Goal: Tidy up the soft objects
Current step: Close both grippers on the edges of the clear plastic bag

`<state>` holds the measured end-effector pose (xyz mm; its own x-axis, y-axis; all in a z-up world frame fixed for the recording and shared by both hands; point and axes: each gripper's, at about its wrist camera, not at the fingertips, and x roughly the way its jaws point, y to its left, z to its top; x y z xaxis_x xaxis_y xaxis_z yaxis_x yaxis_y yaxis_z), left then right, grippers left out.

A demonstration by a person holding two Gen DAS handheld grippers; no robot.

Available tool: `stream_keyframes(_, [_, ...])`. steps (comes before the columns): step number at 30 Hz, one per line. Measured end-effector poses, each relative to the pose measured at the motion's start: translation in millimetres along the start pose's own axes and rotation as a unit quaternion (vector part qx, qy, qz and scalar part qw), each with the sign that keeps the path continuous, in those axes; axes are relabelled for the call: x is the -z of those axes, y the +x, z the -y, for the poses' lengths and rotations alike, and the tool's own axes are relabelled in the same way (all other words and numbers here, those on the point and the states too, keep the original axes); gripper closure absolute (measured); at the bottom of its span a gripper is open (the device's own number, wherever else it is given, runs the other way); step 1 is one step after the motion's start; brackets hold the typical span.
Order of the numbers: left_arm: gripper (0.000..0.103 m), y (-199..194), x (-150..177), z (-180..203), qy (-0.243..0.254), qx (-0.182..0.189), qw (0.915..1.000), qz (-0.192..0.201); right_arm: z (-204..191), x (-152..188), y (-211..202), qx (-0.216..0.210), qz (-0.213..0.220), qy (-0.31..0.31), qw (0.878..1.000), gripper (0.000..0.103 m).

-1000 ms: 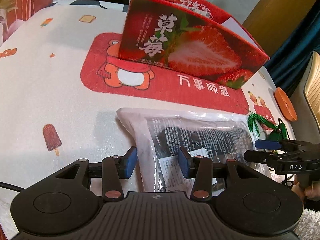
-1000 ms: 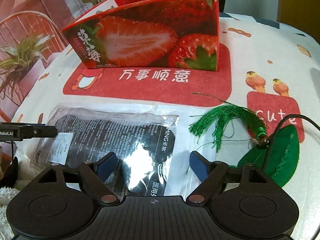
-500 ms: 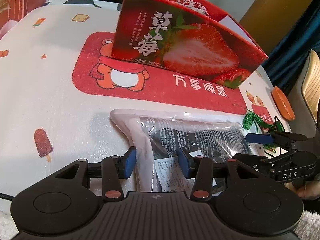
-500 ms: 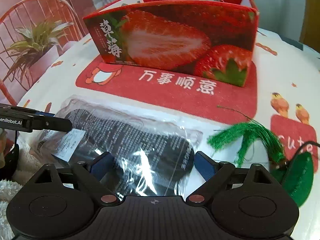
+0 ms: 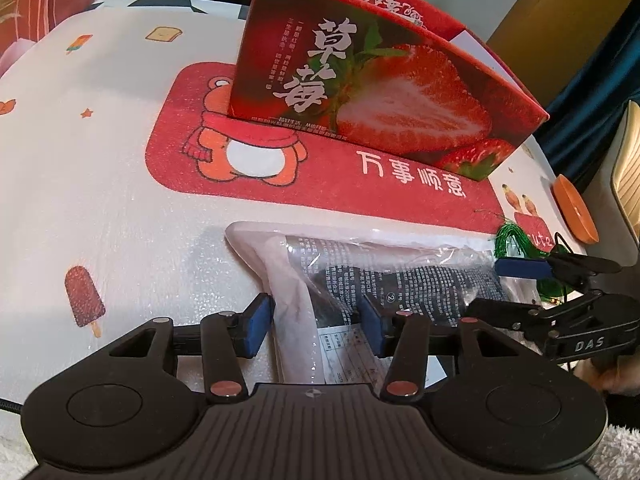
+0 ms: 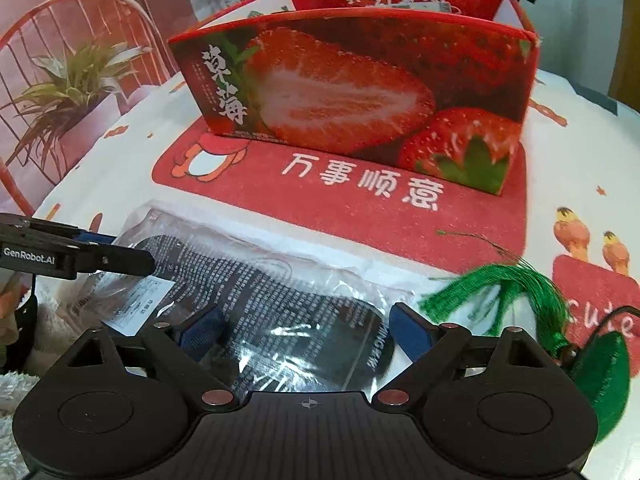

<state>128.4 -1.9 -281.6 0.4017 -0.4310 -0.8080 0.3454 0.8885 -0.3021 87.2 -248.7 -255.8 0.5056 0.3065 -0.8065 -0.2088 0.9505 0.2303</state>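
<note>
The left gripper (image 5: 316,320) hung over the near left end of a clear plastic packet (image 5: 384,276) holding something dark and soft, its jaws opening astride that end with the pads off the film, while the right gripper (image 6: 306,330) stood wide apart over the packet's other end, gripping nothing. The packet lay flat on the printed tablecloth (image 5: 120,208) just in front of the strawberry box (image 6: 360,100). Right of the packet lay a green tassel (image 6: 504,288); the box stood open-topped beyond.
</note>
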Motion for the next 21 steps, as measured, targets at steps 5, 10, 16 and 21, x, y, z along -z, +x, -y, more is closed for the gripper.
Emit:
stream_keyframes(5, [0.049,1,2,1,0.009,-0.005,0.9999,0.003,18,9,-15,0.015,-0.019,0.049,0.999,0.013])
stream_keyframes(10, [0.049,1,1,1,0.009,-0.005,0.9999,0.003,21,25,-21,0.018,-0.032,0.052,0.998,0.012])
stream_keyframes(16, [0.049,1,2,1,0.01,-0.004,0.9999,0.004,17,26,-17,0.009,-0.04,0.045,0.998,0.009])
stream_keyframes(21, [0.049,1,2,3,0.011,-0.007,0.9999,0.005,14,25,-16,0.004,-0.039,0.03,0.999,0.01])
